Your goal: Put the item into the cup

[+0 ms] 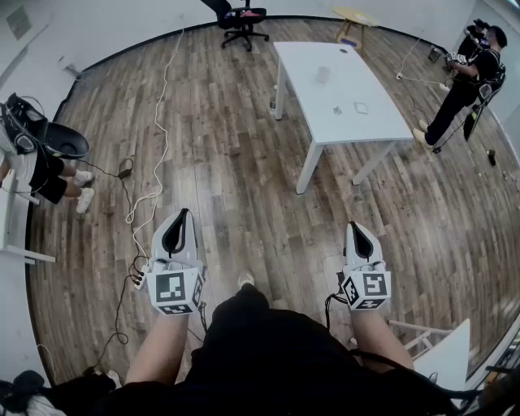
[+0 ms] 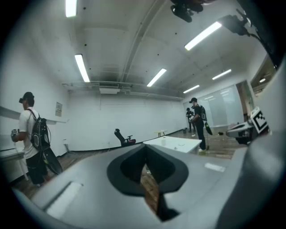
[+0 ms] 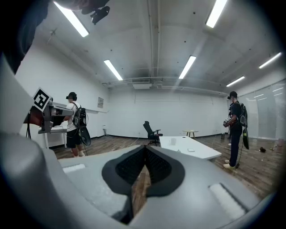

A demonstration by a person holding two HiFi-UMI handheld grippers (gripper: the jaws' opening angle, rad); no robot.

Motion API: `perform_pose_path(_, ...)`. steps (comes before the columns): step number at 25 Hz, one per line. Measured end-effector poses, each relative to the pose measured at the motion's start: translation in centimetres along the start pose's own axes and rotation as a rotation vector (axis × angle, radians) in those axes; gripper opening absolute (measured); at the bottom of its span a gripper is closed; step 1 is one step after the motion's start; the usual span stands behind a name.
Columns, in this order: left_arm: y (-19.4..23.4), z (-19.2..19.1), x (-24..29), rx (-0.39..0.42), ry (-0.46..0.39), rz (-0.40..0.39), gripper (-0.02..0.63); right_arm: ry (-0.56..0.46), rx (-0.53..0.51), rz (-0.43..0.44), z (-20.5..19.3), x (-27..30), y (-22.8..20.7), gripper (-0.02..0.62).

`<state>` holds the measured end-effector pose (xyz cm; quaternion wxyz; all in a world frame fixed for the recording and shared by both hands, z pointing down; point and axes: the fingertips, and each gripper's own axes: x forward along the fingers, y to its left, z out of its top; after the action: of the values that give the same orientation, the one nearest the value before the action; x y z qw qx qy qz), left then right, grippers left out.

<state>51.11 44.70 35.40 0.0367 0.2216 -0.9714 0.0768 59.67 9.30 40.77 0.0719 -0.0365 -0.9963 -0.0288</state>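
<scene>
A white table (image 1: 382,122) stands on the wood floor well ahead of me. On it are a pale cup (image 1: 323,75), a small dark item (image 1: 337,110) and a flat square piece (image 1: 361,106). My left gripper (image 1: 184,214) and right gripper (image 1: 353,225) are held level near my body, far short of the table, both shut with nothing in them. In the left gripper view the shut jaw tips (image 2: 145,147) point toward the table (image 2: 178,145) and cup (image 2: 163,141). The right gripper (image 3: 144,147) faces the same table (image 3: 196,150) and cup (image 3: 173,141).
A black office chair (image 1: 244,18) and a small yellow table (image 1: 354,16) stand beyond the white table. One person (image 1: 467,81) is at the right, another (image 1: 41,154) at a desk on the left. Cables (image 1: 154,162) trail over the floor. White furniture (image 1: 447,353) is at my lower right.
</scene>
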Motion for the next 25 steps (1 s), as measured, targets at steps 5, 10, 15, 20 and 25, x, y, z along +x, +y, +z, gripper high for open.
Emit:
perform_pose_path(5, 3.2, 0.8, 3.5, 0.022, -0.014, -0.027, 0.006, -0.009, 0.007, -0.019, 1.7, 4.3, 1.3, 0.002)
perform_pose_path(10, 6.7, 0.9, 7.1, 0.026, -0.033, -0.035, 0.006, -0.075, 0.057, -0.056, 3.8, 7.7, 2.2, 0.002)
perform_pose_path(15, 8.2, -0.2, 10.5, 0.014, -0.028, -0.056, 0.006, -0.06, 0.053, -0.058, 3.9, 10.6, 2.9, 0.002)
perform_pose_path(20, 8.4, -0.5, 12.8, 0.007, -0.03, -0.063, 0.006, -0.016, 0.042, -0.056, 2.5, 12.4, 1.3, 0.002)
perform_pose_path(25, 10.0, -0.1, 16.3, 0.028, -0.03, -0.046, 0.006, -0.031, 0.047, -0.005, 2.4, 17.1, 2.2, 0.002)
